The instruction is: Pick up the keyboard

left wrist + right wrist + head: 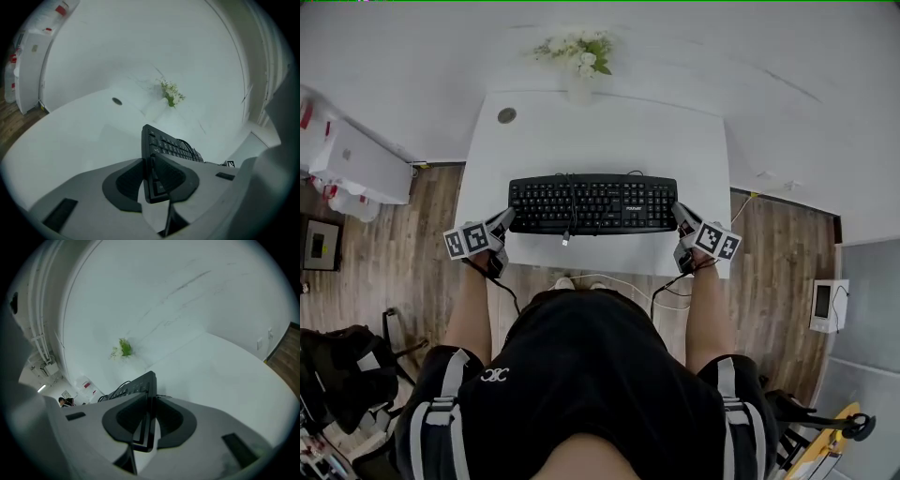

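Observation:
A black keyboard [592,203] hangs level above the front of the white table [609,131], held at both ends. My left gripper [504,221] is shut on its left end. In the left gripper view the dark pads clamp the keyboard's [171,145] edge from both sides at the left gripper [151,180]. My right gripper [682,220] is shut on the right end. The right gripper view shows the keyboard [133,386] edge-on, pinched between the pads of the right gripper [149,420]. The keyboard's cable [566,234] lies across the keys and dangles off the front.
A vase of white flowers [581,56] stands at the table's back edge, with a round cable hole [506,115] at the back left. A white unit [356,159] sits on the wood floor to the left. A dark bag [337,375] lies at the lower left.

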The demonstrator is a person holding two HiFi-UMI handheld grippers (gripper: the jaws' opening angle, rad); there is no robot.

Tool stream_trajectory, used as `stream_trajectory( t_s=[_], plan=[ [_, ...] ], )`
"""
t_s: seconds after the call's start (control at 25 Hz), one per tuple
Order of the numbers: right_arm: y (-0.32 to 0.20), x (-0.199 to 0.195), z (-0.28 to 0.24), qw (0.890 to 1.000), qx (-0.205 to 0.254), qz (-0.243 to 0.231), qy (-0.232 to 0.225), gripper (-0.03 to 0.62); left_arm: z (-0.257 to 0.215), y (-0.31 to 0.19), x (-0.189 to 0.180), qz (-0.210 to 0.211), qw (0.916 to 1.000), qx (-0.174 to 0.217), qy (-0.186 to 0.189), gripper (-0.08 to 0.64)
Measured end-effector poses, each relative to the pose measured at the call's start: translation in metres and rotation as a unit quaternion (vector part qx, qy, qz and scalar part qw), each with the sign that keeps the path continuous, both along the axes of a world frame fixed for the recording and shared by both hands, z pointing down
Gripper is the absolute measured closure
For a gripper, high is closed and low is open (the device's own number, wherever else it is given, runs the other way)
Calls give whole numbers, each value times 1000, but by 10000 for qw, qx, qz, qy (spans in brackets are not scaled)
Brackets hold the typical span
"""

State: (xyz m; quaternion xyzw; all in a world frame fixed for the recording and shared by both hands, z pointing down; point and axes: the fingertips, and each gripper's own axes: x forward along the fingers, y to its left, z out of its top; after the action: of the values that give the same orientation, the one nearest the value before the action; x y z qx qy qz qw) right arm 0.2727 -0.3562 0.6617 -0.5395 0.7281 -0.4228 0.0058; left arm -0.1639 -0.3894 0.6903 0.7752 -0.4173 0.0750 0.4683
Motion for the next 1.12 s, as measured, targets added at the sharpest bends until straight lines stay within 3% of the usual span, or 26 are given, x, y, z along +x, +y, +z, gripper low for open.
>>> stream_trajectory(
  t_s=[0.28,0.56,0.68,0.88,1.12],
  plan=[
    [-25,6,-71,9954,944,120,-104,523,-88,-37,6,61,9944,1058,44,468],
    [-41,11,-158,9795,2005,169,-77,523,-178,-57,8,77,9771,2122,112,469],
    [-46,13,-212,9643,2640,189,-29,523,-229,-64,10,37,9643,2638,212,469],
    [-58,17,-317,9365,3501,187,62,523,-334,-76,13,-56,9338,3560,357,469],
    [-48,18,-335,9162,3994,296,145,523,-358,-72,15,-51,9120,4084,367,469]
  ],
)
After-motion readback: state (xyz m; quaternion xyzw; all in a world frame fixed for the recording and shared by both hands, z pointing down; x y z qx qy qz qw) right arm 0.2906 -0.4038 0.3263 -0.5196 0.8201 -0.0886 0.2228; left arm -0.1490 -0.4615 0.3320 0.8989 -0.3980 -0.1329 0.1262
